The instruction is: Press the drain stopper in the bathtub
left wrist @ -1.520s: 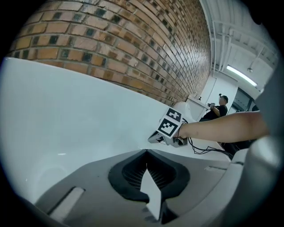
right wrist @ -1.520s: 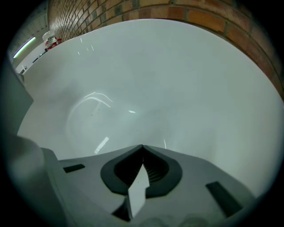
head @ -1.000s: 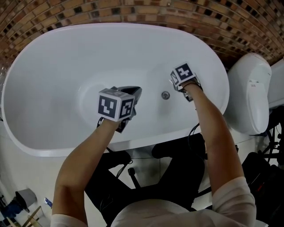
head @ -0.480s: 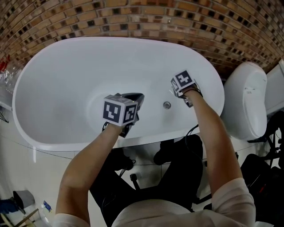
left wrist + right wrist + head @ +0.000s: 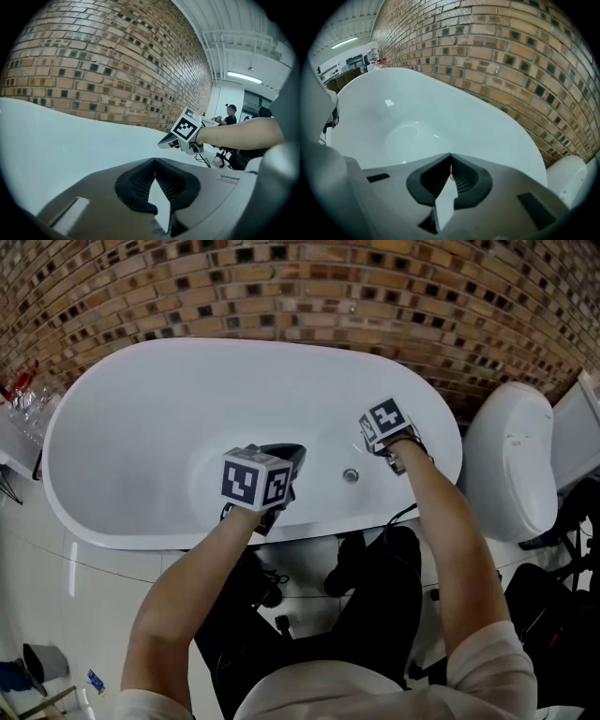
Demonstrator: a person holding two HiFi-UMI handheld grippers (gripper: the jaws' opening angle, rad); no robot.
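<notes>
Presently, the drain stopper (image 5: 351, 475) sits on the bathtub (image 5: 141, 427) floor, just beside and below the right tool (image 5: 373, 434), not touched by it. Both tools have jaws together, empty; the left tool (image 5: 286, 454) hangs farther off. The press itself appears outstanding.

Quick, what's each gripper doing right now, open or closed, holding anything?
Left gripper: closed, fingers together, holding nothing.
Right gripper: closed, fingers together, holding nothing.
</notes>
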